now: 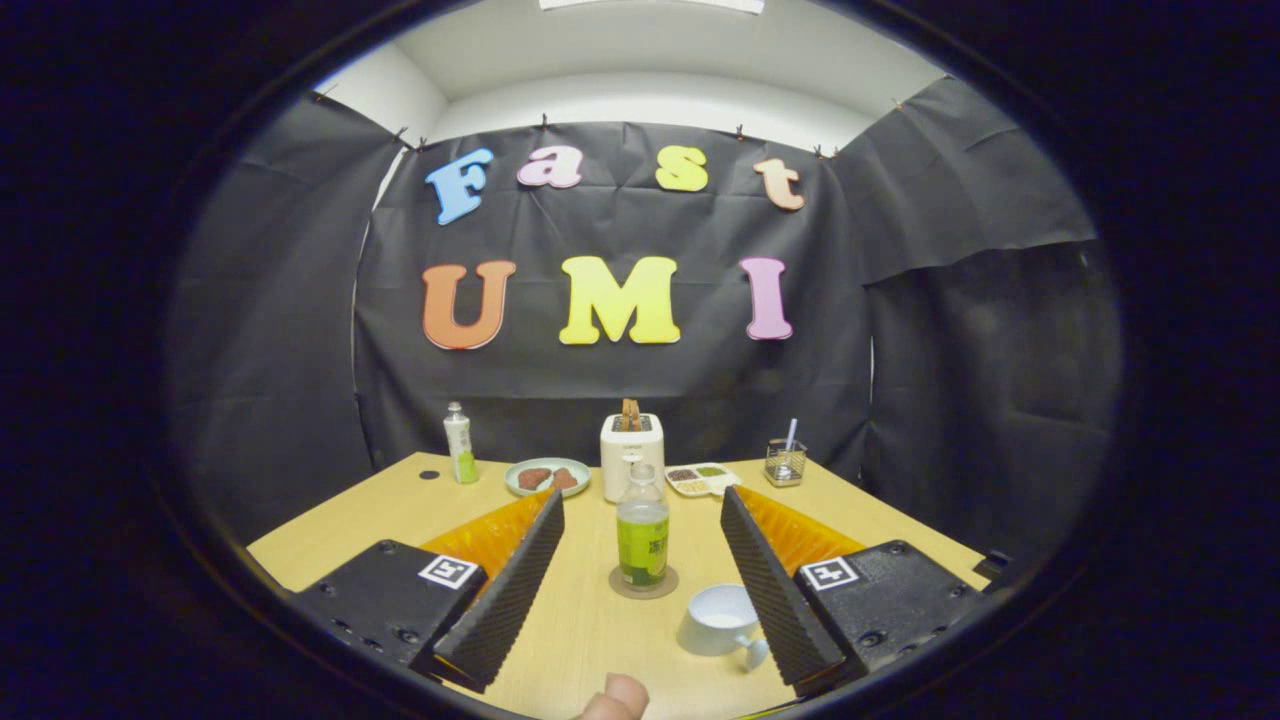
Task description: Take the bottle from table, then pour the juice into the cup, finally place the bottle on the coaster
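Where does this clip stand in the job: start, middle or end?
It looks like the end. The clear plastic bottle with the green label stands upright on the round brown coaster. The gripper is open, its fingers apart on either side. Nothing is in hand. Whether the white cup holds juice is unclear.

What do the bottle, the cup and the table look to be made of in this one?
Bottle: clear plastic, probably; see-through shoulder above a green label.
Cup: glossy white, ceramic or hard plastic; cannot tell which.
Table: pale matte wood-look top, likely laminate.
The gripper is open, the bottle between its ribbed fingers.
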`<state>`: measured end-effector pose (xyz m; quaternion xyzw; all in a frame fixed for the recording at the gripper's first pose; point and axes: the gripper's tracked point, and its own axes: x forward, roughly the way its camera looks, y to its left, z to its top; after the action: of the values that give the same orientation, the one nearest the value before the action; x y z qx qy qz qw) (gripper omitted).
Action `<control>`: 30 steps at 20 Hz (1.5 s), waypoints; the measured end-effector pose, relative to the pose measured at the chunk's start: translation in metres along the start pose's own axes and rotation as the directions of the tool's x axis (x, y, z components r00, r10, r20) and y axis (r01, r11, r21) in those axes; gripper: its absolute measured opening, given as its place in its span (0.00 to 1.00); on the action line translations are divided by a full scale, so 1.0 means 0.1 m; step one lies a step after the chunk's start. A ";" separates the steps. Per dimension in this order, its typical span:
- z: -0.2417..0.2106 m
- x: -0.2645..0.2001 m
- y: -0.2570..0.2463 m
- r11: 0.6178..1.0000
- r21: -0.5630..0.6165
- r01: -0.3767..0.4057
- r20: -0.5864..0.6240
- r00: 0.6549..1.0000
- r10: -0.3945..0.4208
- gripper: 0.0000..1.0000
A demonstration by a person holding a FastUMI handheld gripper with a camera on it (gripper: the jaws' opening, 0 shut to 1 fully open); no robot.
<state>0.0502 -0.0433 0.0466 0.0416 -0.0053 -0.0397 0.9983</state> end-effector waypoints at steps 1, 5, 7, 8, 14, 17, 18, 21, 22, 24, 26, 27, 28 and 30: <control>0.03 -0.12 0.03 1.000 0.020 -0.020 0.024 1.000 0.019 1.00; 0.03 -0.46 -0.01 0.999 0.032 -0.030 0.095 0.995 0.027 1.00; -0.02 -0.51 0.01 0.997 0.053 -0.056 0.096 0.994 0.051 1.00; -0.06 -0.53 0.01 0.996 0.061 -0.069 0.087 0.994 0.063 1.00; -0.29 -0.47 -0.02 0.996 0.048 -0.077 0.051 0.996 0.074 1.00; -0.38 -0.45 -0.01 0.998 -0.002 -0.069 0.035 0.997 0.069 1.00; -0.39 -0.47 0.01 0.997 -0.024 -0.071 0.032 0.997 0.072 1.00; -0.32 -0.54 0.04 0.995 -0.080 -0.057 0.052 0.997 0.062 1.00; -0.28 -0.59 0.06 0.994 -0.089 -0.057 0.062 0.996 0.063 1.00; -0.26 -0.67 0.07 0.994 -0.096 -0.052 0.076 0.995 0.059 1.00; -0.24 -0.76 0.08 0.995 -0.083 -0.057 0.090 0.994 0.065 1.00; -0.23 -0.81 0.10 0.996 -0.067 -0.065 0.099 0.993 0.072 1.00; -0.23 -0.86 0.11 0.996 -0.050 -0.074 0.104 0.991 0.079 1.00; -0.28 -0.91 0.11 0.996 -0.010 -0.092 0.097 0.991 0.093 1.00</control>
<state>-0.0396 -0.0231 0.0189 0.0364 -0.0556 0.0046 0.9978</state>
